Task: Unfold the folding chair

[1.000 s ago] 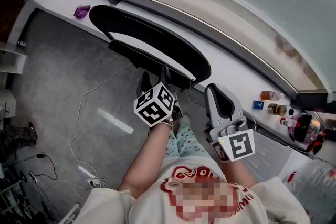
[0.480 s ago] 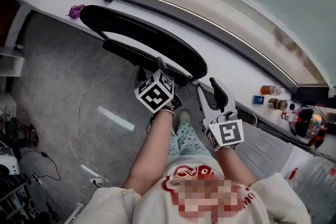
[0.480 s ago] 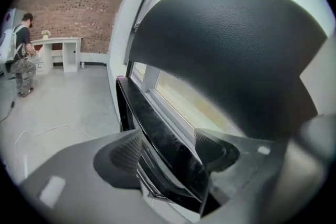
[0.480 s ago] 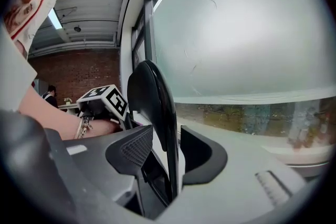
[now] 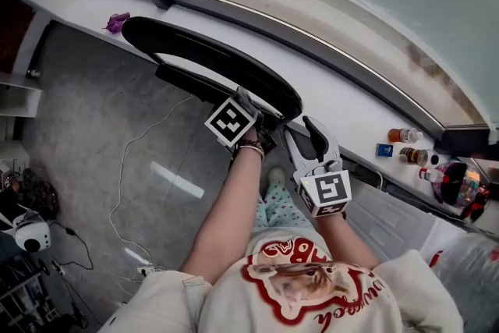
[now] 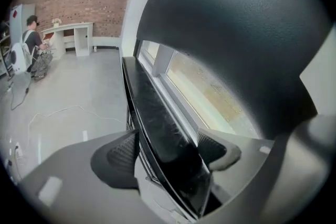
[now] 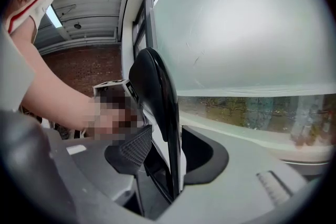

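The black folding chair (image 5: 218, 62) stands folded, leaning on the white window ledge (image 5: 343, 101). My left gripper (image 5: 253, 111) is at the chair's right end, its fingertips hidden behind its marker cube. In the left gripper view a black chair panel (image 6: 157, 113) fills the gap of the left gripper (image 6: 168, 152), touching both pads. My right gripper (image 5: 308, 138) sits just right of it. In the right gripper view the chair's thin curved edge (image 7: 155, 86) runs between the jaws of the right gripper (image 7: 168, 152), with slim gaps either side.
Bottles and jars (image 5: 405, 148) stand on the ledge at the right, and a purple scrap (image 5: 117, 21) lies at its left end. A white cable (image 5: 125, 168) trails over the grey floor to a power strip (image 5: 148, 271). A person (image 6: 31, 44) stands far off.
Both grippers have moved forward and up to the chair's right end. The left gripper has closed in on the chair panel, and the right one now straddles the chair's edge.
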Tool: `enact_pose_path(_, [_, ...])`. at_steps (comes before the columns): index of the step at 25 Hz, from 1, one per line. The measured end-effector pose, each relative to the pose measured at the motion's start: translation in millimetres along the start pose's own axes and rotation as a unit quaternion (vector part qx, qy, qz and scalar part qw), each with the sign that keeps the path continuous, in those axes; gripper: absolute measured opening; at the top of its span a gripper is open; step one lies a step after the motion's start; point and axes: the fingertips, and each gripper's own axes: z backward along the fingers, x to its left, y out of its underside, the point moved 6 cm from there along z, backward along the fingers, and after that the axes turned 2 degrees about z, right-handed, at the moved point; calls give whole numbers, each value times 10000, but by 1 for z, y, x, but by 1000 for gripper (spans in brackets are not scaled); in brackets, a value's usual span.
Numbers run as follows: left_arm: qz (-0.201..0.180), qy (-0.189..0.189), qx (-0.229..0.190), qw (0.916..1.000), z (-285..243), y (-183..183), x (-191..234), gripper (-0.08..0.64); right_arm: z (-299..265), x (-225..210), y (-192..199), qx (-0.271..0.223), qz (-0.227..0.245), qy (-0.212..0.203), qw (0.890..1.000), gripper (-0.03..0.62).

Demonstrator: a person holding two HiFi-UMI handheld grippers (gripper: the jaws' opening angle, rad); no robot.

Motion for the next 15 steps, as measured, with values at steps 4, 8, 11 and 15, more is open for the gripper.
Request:
enact_pose_path(4, [97, 318, 255, 9991, -12, -1, -16, 333, -14, -7, 15, 235, -74, -5, 9997, 187])
enact_pose_path(8, [-51, 231, 259, 9994, -19, 1, -17, 333, -27, -14, 32, 493, -139, -43, 9987, 183])
enact_pose_path(11, [-42, 131, 181, 9997, -24, -2, -17, 331, -36, -19, 42, 605, -3, -141, 9981, 167])
enact_pose_path(15, [261, 235, 331, 9988, -30, 0, -18, 314, -46, -22, 51, 682, 97, -227, 9974, 164])
